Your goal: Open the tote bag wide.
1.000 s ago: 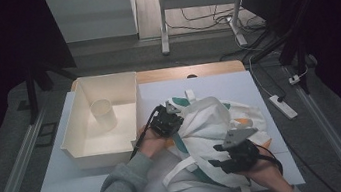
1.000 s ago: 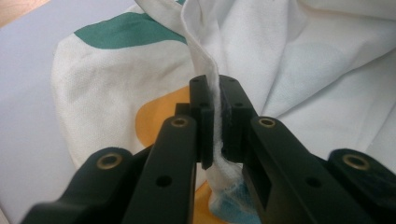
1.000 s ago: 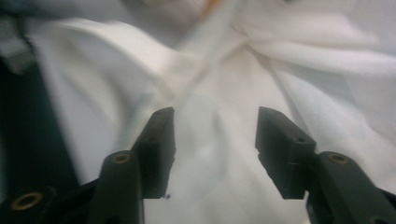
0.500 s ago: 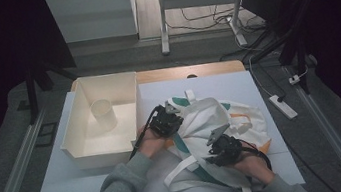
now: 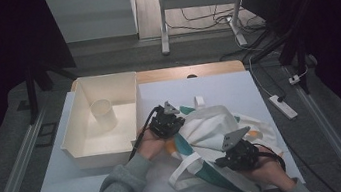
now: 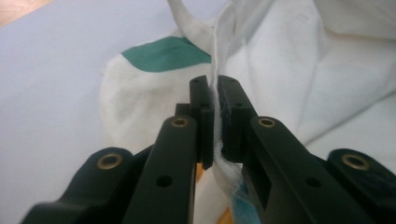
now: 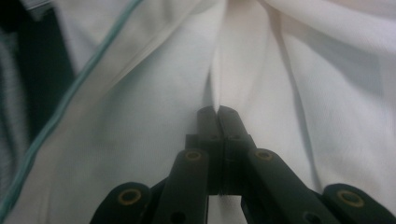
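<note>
Cloth is pinched at two places on the white tote bag (image 5: 213, 130), which lies crumpled on the right half of the pale surface (image 5: 71, 191), just beside the cream tray (image 5: 83, 156). The left hand-held gripper (image 6: 215, 116) is clamped on an upright fold of the bag's rim, a thin ridge of fabric being squeezed between its black pads; in the high view this gripper (image 5: 166, 123) sits at the bag's near-left edge. The right hand-held gripper (image 7: 217, 114) has just been closing, and its jaws now meet on a raised crease of white cloth; it is seen in the high view (image 5: 237, 156) at the bag's lower right. Two grips well apart are judged to serve for spreading or lifting the limp bag, since soft cloth sags when held at one point only. The fabric looks woven, matte and creased, with teal patches and a thin teal edge line; flat webbing straps (image 5: 184, 170) loop out at the front. The tray is rigid, smooth-walled and rectangular, with a small cylindrical cup (image 5: 103, 113) standing inside it.
</note>
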Demonstrator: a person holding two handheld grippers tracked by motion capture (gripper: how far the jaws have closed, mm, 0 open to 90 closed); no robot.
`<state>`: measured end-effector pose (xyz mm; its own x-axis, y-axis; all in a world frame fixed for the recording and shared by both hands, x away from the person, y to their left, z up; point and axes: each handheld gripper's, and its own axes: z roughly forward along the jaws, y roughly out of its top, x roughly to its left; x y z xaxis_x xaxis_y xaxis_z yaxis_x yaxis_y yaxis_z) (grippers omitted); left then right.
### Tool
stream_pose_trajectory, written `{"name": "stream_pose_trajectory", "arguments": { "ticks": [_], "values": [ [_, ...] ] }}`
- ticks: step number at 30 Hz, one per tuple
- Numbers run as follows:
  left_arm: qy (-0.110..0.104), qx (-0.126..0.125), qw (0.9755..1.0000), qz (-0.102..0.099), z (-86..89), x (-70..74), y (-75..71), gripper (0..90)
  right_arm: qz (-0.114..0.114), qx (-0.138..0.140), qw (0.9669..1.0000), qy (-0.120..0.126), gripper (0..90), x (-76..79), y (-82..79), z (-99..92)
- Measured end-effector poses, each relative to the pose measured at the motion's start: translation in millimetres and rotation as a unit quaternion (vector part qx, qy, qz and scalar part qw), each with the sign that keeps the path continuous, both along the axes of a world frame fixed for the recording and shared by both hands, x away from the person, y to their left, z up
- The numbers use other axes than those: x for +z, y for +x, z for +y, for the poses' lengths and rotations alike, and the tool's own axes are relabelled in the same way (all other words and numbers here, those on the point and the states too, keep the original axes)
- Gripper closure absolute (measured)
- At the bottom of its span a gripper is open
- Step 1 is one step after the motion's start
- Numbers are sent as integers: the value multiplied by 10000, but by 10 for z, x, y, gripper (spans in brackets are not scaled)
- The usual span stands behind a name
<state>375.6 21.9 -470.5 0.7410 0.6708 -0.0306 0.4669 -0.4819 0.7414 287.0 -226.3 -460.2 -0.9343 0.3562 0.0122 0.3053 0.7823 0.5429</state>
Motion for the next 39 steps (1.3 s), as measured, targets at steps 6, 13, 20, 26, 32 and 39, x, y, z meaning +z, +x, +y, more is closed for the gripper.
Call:
{"name": "stream_pose_trajectory", "arguments": {
  "ticks": [6,13,20,26,32,39],
  "values": [
    [140,-58,9999,-28,-35,-23,-44,849,362,94,9992,-151,880,-243,22,54],
    [62,-99,9999,69,-14,-42,-26,846,-568,-655,9955,372,601,-33,147,-67],
    [70,-105,9999,68,-7,-47,-32,845,-651,-758,9936,-525,524,-278,429,66],
    [48,-116,9999,104,11,-50,-33,844,-751,-676,9920,-760,863,-335,545,71],
    [34,-99,9999,61,36,-26,-62,843,-907,-737,9914,-583,887,-162,682,35],
    [-29,-97,9999,53,29,-15,-69,843,-1342,-1146,9843,-39,887,63,924,-1]
  ]
}}
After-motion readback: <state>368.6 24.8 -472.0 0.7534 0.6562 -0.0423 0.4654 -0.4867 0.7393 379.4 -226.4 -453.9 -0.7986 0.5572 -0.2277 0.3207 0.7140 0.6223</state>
